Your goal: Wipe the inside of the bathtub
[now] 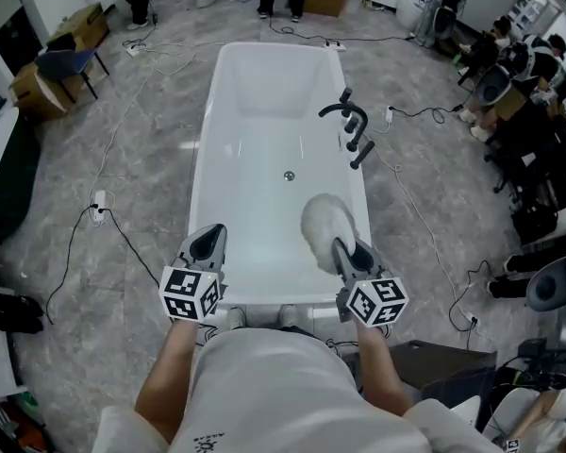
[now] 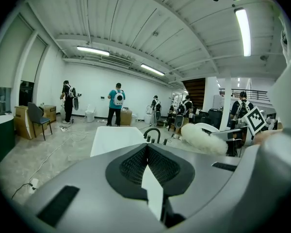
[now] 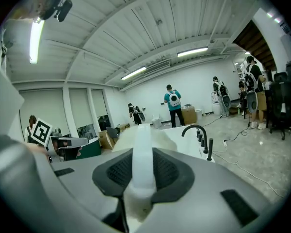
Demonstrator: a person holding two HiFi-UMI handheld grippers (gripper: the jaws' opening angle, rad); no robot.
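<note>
Both grippers hang at the near end of the bathtub [image 1: 200, 187]. Our right gripper [image 1: 345, 251] has its fingers pinching the duster [image 1: 324, 223] by its handle, head aimed inward to wipe. Our left gripper [image 1: 208, 243] is spare, fingers pressed together on nothing.

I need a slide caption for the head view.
Right gripper holds a fluffy duster over the white bathtub; left gripper shut and empty.
</note>
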